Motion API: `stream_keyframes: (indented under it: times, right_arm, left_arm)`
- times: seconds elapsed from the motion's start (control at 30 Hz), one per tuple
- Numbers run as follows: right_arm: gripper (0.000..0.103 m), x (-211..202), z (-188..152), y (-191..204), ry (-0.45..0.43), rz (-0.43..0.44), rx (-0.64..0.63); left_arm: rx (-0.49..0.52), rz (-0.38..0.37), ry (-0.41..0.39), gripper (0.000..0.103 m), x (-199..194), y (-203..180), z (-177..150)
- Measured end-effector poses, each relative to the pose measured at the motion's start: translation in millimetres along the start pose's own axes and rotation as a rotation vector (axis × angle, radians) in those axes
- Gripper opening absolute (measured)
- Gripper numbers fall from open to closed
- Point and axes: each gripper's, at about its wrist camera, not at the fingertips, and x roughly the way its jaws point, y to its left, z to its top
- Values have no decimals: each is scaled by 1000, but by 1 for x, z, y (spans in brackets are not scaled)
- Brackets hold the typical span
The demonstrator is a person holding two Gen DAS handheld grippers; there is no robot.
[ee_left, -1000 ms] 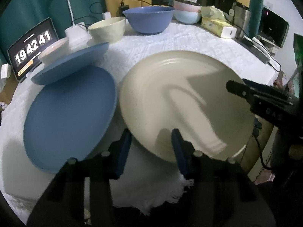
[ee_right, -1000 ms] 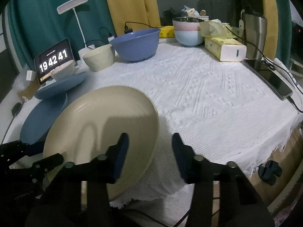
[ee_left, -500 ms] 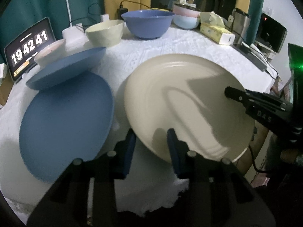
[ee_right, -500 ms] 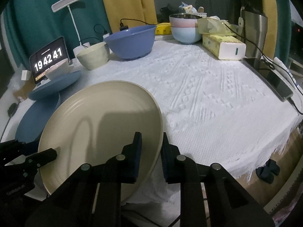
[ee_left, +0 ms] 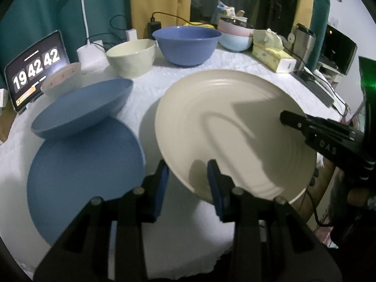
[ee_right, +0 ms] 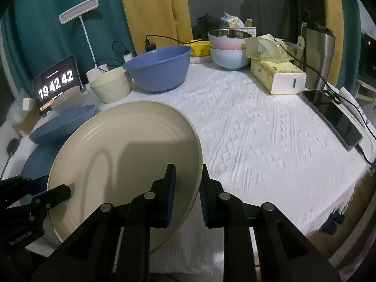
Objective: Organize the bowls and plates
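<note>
Two grippers hold one large cream plate (ee_right: pixel 122 164) above the near edge of the white tablecloth (ee_right: pixel 258 122), the plate tilted up off the cloth. The right gripper (ee_right: pixel 186 188) is clamped on the plate's right rim, one finger inside the plate and one outside. The left gripper (ee_left: pixel 188 178) straddles the rim on the opposite side, one finger over the plate's inner face and one outside and lower; whether it actually pinches the rim I cannot tell. At the table's left edge a big blue plate (ee_left: pixel 82 176) lies flat, and a smaller blue plate (ee_left: pixel 82 108) rests tilted over its far rim, leaning against a small pale bowl (ee_left: pixel 62 80). Along the far edge stand a blue bowl (ee_right: pixel 157 68), a cream bowl (ee_right: pixel 110 87) just left of it, and stacked pink and light-blue bowls (ee_right: pixel 229 47). A tissue box (ee_right: pixel 275 75) sits near the far right corner, a phone (ee_right: pixel 333 115) along the right edge, and a tablet clock (ee_right: pixel 56 84) reading 19 42 42 at the far left corner.
</note>
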Motion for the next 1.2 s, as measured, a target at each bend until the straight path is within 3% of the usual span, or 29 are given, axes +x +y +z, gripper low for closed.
stream_keyframes:
  times: [0.77,1.2]
  right_arm:
    - [21,63,44,-3,45,-2,8]
    - [21,81,45,-6,97,-14,33]
  left_arm:
    - [-44,27,34,35,55,20,52]
    - [-43,30,101,36,76,24,55]
